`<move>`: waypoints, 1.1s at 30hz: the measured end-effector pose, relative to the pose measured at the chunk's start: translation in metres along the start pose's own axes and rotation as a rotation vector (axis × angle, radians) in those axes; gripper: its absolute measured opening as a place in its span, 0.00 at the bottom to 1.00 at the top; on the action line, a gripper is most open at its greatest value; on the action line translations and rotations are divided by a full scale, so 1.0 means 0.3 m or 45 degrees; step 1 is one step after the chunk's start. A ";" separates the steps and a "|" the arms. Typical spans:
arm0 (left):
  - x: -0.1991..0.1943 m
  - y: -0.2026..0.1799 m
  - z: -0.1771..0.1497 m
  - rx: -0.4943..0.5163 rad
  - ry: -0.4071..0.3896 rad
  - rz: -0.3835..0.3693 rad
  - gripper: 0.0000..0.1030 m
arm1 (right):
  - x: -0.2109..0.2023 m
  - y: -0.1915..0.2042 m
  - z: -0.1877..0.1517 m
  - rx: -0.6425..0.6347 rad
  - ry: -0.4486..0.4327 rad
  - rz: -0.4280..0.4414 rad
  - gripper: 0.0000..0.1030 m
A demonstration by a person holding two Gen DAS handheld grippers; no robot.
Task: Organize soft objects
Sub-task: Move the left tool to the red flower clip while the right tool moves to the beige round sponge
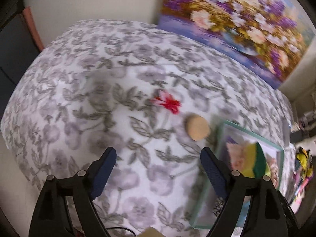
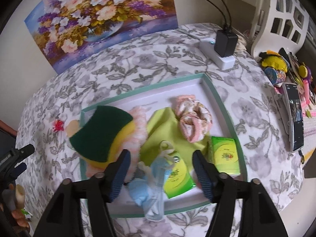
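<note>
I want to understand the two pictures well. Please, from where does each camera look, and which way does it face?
Left wrist: sits on the left gripper, looks steeply down at the flowered cloth, tan disc and red flower; open fingers show.
Right wrist: sits on the right gripper, looks down into the tray of soft things; open fingers show.
Shared: sponge, tray, painting, disc, flower.

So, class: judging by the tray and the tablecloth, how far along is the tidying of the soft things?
Mostly done: the sponge, the yellow cloth, the pink socks and the blue cloth lie in the tray. In hand: nothing; the left gripper and the right gripper are both open. Left: the red bow and the tan round pad on the tablecloth.
</note>
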State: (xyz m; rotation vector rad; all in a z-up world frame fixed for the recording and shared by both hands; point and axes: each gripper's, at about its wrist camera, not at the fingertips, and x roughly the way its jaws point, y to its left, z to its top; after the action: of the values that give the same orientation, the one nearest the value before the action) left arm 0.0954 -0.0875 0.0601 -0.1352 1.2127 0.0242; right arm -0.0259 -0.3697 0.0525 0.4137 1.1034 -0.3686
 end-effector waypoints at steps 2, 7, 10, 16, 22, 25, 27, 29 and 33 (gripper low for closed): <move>0.001 0.032 0.009 -0.027 -0.025 0.047 0.86 | -0.013 0.023 0.002 -0.006 -0.022 0.016 0.85; -0.009 0.104 0.028 -0.108 -0.093 0.127 0.86 | -0.041 0.119 0.002 -0.082 -0.077 0.041 1.00; 0.000 0.128 0.040 -0.104 -0.103 0.168 0.86 | -0.036 0.176 -0.006 -0.139 -0.073 0.025 1.00; 0.020 0.178 0.067 -0.120 -0.090 0.202 0.87 | -0.032 0.280 -0.016 -0.202 -0.070 0.038 1.00; 0.023 0.251 0.083 -0.176 -0.093 0.214 0.87 | -0.038 0.414 -0.017 -0.236 -0.065 0.111 1.00; 0.027 0.280 0.088 -0.183 -0.088 0.223 0.87 | -0.028 0.488 -0.024 -0.255 -0.051 0.136 1.00; 0.029 0.300 0.093 -0.193 -0.086 0.224 0.87 | -0.015 0.545 -0.035 -0.288 -0.038 0.138 1.00; 0.031 0.325 0.098 -0.212 -0.083 0.220 0.87 | -0.001 0.583 -0.043 -0.313 -0.026 0.139 1.00; 0.038 0.366 0.108 -0.242 -0.078 0.217 0.87 | 0.027 0.643 -0.059 -0.354 -0.009 0.138 1.00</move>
State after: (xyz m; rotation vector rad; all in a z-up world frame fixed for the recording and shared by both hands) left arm 0.1195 0.0246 0.0505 -0.1955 1.1564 0.2911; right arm 0.0567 -0.1948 0.0649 0.2243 1.1022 -0.1179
